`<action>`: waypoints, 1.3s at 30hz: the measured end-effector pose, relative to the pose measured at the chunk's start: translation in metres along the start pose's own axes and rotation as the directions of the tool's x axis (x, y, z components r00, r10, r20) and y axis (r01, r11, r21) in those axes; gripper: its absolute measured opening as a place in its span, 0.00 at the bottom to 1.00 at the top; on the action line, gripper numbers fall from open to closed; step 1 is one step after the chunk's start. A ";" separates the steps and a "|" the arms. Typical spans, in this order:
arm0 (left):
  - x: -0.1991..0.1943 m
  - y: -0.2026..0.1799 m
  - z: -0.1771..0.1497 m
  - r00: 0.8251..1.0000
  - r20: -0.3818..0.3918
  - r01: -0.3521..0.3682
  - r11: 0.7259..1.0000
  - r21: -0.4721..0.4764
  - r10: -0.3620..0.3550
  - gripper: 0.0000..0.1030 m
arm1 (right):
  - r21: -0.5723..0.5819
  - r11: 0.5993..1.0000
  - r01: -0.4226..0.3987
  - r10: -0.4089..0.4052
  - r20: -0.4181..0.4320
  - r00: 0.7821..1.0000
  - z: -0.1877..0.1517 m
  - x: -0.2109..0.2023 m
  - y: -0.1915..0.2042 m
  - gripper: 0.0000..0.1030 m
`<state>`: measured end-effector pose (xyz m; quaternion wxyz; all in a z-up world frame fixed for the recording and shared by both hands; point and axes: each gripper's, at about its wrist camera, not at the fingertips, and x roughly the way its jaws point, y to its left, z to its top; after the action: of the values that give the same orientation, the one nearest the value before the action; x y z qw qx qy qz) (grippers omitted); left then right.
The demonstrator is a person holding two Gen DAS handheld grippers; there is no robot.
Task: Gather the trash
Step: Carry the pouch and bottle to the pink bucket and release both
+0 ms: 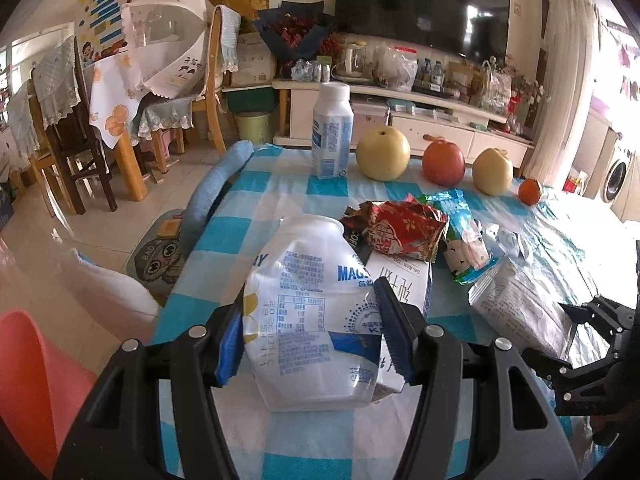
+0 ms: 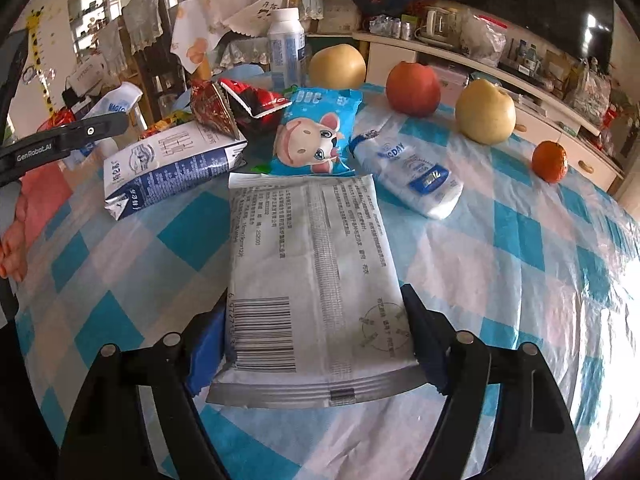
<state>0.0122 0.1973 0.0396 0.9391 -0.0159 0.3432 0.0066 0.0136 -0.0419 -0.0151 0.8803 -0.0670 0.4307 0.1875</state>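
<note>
Pinched between the blue pads of the left gripper (image 1: 310,334), a crushed white plastic bottle (image 1: 304,304) with blue print is held just above the checked tablecloth (image 1: 224,232). At the right gripper (image 2: 316,334), a flat white packet (image 2: 312,264) with a barcode lies between the jaws, which stand wide on either side of it; the right pad seems to meet the packet's edge, but whether the left pad touches it cannot be told, since the packet overlaps that pad.

Beyond the packet, at twelve o'clock in the right wrist view, a blue snack wrapper (image 2: 316,132) with a cartoon animal is seen, touching the packet's far edge. At ten o'clock a blue-and-white milk carton (image 2: 172,164) lies on its side, with red foil wrappers (image 2: 236,106) piled against its far end. At one o'clock a second flattened white bottle (image 2: 412,172) is laid beside the snack wrapper. In the left wrist view the carton is largely hidden behind the held bottle.

Further back, an upright white bottle (image 1: 332,132), two yellow pears (image 1: 383,154), a red apple (image 1: 444,162) and a small orange (image 1: 530,191) are ranged in a row from eleven to two o'clock. A wooden chair (image 1: 212,80) and a television (image 1: 420,0) are seen beyond the table.
</note>
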 end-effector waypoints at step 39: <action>-0.092 0.148 -0.015 0.971 0.093 -0.195 0.954 -0.229 0.221 0.58 | -0.165 0.974 -0.157 0.176 0.114 0.978 0.049 -0.063 0.198 0.76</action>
<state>-0.0712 0.3449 0.0831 0.9443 -0.0821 0.2841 0.1443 -0.0623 0.1365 0.0735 0.8792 -0.0866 0.3619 0.2975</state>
